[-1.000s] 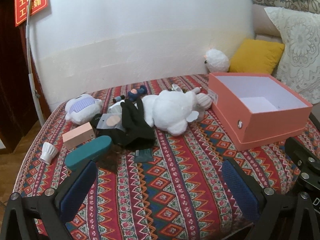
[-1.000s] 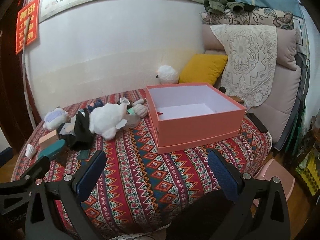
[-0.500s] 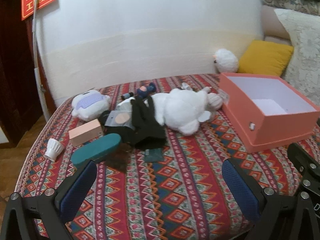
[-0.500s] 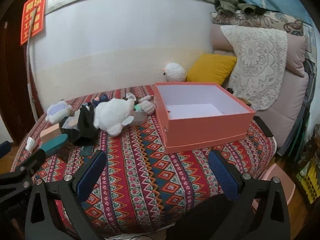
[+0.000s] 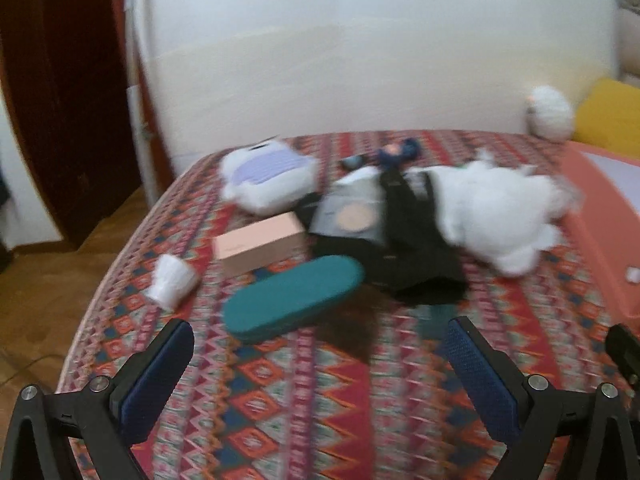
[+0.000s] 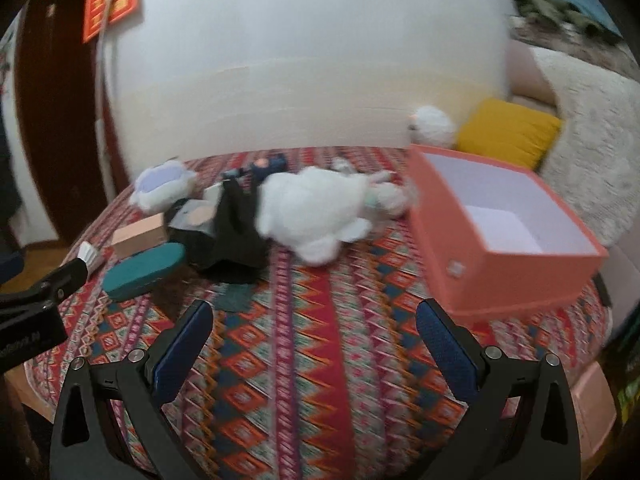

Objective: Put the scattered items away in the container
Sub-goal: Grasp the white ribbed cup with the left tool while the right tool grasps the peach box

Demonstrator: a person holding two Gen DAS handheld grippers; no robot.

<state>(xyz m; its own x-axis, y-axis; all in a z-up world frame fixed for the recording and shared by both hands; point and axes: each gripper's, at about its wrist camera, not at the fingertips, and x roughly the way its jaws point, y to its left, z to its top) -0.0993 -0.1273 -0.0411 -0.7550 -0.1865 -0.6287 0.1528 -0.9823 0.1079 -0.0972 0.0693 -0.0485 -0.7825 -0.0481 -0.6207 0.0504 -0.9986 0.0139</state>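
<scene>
A salmon-pink open box [image 6: 504,236] stands on the right of the patterned table; only its left wall [image 5: 600,232] shows in the left wrist view. Scattered left of it lie a big white plush [image 5: 492,216] [image 6: 316,208], a black glove [image 5: 404,240] [image 6: 236,236], a teal case [image 5: 292,304] [image 6: 144,266], a pink block [image 5: 260,242] [image 6: 138,236], a white-and-lilac plush [image 5: 266,176] [image 6: 164,184] and a small white cup [image 5: 172,282]. My left gripper [image 5: 320,356] is open, low, short of the teal case. My right gripper [image 6: 314,344] is open over bare cloth.
The table carries a red patterned cloth [image 6: 320,360], whose left edge drops to a wooden floor [image 5: 60,280]. A white wall stands behind. A yellow cushion [image 6: 508,136] and a white fluffy ball [image 6: 434,124] sit at the back right. The left gripper's arm [image 6: 36,300] shows at the left.
Both views have swung left and closer to the scattered items, and are blurred by motion. Both grippers stay open and empty. The box has slid toward the right edge in the left wrist view.
</scene>
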